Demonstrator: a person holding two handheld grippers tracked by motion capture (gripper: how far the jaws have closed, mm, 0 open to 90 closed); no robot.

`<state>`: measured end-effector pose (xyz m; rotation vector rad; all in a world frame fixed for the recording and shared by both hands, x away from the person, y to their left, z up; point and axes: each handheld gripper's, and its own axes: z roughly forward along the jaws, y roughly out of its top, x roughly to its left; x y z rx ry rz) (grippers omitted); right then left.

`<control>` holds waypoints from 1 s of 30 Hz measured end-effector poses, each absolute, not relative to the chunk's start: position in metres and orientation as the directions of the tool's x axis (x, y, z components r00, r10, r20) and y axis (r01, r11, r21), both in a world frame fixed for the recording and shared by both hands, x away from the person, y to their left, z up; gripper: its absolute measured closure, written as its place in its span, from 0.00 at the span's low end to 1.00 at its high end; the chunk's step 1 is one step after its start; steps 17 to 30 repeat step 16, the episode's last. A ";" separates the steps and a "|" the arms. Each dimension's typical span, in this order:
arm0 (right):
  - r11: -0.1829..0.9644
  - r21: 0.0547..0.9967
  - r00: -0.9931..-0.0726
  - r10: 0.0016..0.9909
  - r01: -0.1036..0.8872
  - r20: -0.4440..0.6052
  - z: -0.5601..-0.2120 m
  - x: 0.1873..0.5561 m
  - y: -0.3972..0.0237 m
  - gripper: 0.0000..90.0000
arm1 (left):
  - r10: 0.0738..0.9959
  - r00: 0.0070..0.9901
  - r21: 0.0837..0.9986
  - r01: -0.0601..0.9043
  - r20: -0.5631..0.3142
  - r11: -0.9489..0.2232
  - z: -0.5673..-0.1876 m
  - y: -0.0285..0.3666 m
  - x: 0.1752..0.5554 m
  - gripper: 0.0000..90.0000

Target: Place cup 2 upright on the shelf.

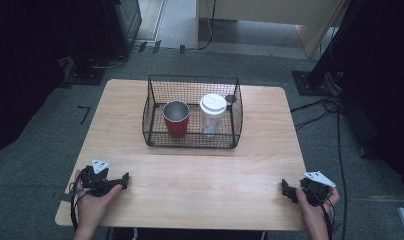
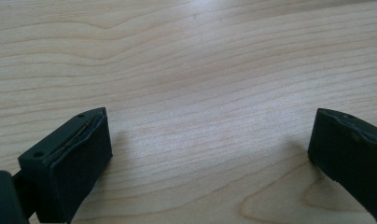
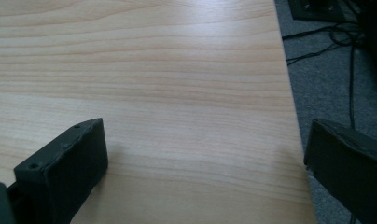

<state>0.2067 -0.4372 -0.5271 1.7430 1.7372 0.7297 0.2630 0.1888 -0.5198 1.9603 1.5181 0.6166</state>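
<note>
A black wire-mesh basket point(image 1: 160, 95) stands at the far middle of the pale wooden counter point(image 1: 200, 175), holding a red metal cup point(image 1: 176, 120) beside a clear lidded plastic cup point(image 1: 212, 115). The left hand-held gripper point(image 1: 121, 182) and right hand-held gripper point(image 1: 286, 190) rest at the near corners, jaws wide apart, gripping nothing. Nothing seems begun; a next move would likely call for reaching forward over the basket's rim.

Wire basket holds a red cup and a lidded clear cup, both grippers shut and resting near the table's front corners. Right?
Not quite: both grippers are open, as each gripper view shows. The wire basket does hold the red cup and lidded clear cup.
</note>
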 end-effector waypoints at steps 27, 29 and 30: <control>0.014 0.713 -0.044 0.999 0.701 0.023 -0.528 0.208 -0.435 0.00 | 0.985 0.171 0.688 0.714 0.010 -0.131 -0.520 0.185 0.264 0.00; 0.014 0.713 -0.044 0.999 0.701 0.023 -0.528 0.208 -0.435 0.00 | 0.985 0.171 0.688 0.714 0.010 -0.131 -0.520 0.185 0.264 0.00; 0.014 0.713 -0.044 0.999 0.701 0.023 -0.528 0.208 -0.435 0.00 | 0.985 0.171 0.688 0.714 0.010 -0.131 -0.520 0.185 0.264 0.00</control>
